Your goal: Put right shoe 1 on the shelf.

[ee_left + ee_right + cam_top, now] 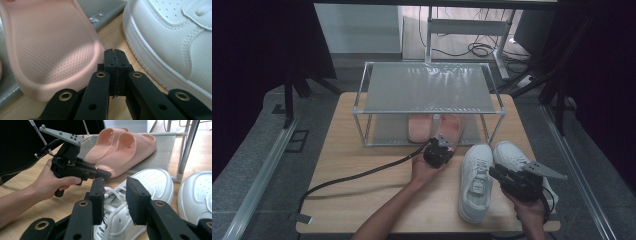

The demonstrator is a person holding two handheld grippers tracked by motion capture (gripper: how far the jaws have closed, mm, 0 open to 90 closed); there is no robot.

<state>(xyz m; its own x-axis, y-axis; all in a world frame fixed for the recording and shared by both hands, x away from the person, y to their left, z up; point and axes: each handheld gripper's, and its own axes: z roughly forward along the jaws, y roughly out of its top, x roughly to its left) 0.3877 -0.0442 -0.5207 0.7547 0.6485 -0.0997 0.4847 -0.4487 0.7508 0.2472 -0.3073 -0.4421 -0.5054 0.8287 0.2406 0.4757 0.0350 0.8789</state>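
The left tool (439, 150) has its jaws pressed flat together with nothing between them, its tip just beside the heel of the nearer pink slide (50, 50). That slide lies half on the bottom shelf of the rack (362, 107), heel out over the desk (362, 165). To seat it well, I judge a closed-tip nudge on the heel rim should do: push low and straight along the sole so it slips in beside its mate (418, 127) instead of swinging.

The right tool (115, 195) stands part open, empty, jaws to either side of the laces of the left white sneaker (130, 205). Its pair (517, 155) sits just to the right, touching or nearly so. A grip at the collar, not the laces, would likely carry it best.

The slide looks like soft moulded foam, matt, its footbed dimpled with fine dots and rimmed by a thick rounded edge. The sneakers are smooth stitched leather-like uppers with perforated toes. Beyond, the rack has thin metal tubes and grey sheet shelves.
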